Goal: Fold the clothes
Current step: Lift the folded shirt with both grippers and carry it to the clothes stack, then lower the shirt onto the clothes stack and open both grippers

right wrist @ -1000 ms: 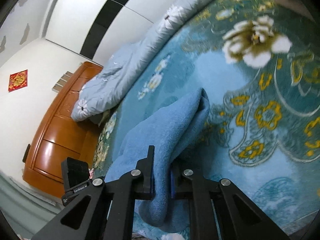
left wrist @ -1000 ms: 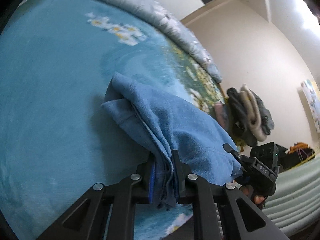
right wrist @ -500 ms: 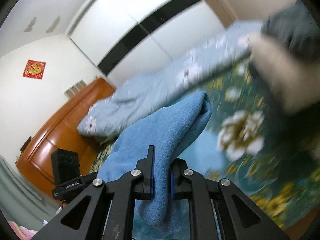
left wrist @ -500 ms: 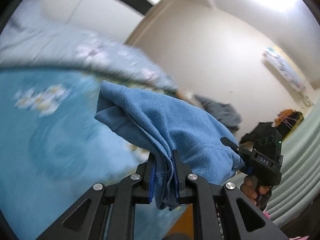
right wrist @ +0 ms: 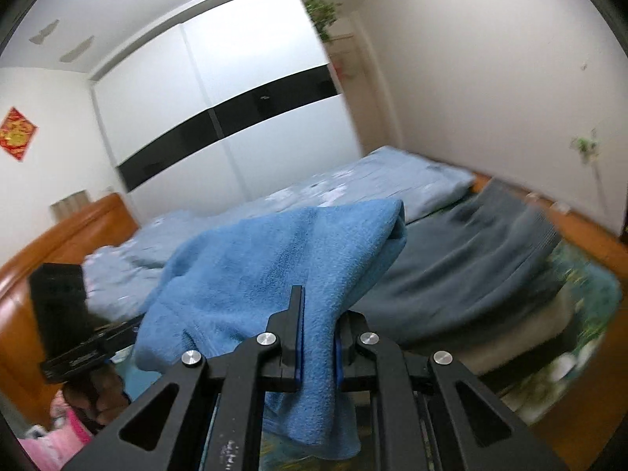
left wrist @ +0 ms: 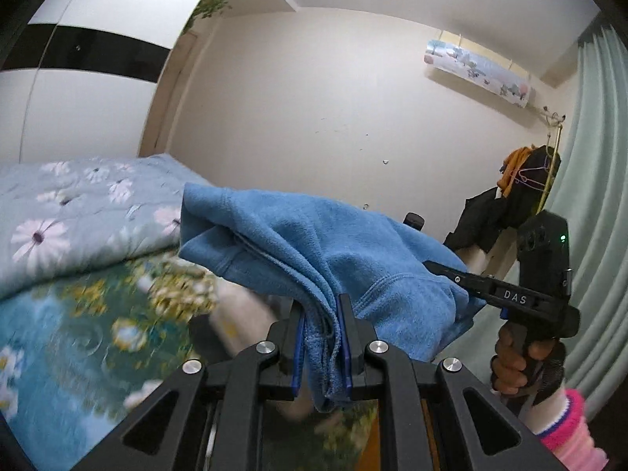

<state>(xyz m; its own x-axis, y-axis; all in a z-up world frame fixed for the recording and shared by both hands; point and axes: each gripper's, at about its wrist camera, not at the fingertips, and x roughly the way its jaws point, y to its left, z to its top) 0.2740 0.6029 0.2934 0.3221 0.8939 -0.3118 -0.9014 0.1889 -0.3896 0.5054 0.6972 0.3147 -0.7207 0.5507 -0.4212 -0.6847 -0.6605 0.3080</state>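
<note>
Blue fleece garment [left wrist: 314, 243] clamped in left tongs [left wrist: 321, 337] and right tongs [right wrist: 317, 337], above floral bedspread [left wrist: 59, 329], white wardrobe [right wrist: 219, 90] behind.

Folded garment [left wrist: 322, 251] hangs between both hand-held grippers, above the bed [left wrist: 59, 314]

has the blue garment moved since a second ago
Yes. The blue garment, clamped in both hand-held grippers, has been lifted: it lay on the floral blanket before, and now shows against the wall.
</note>
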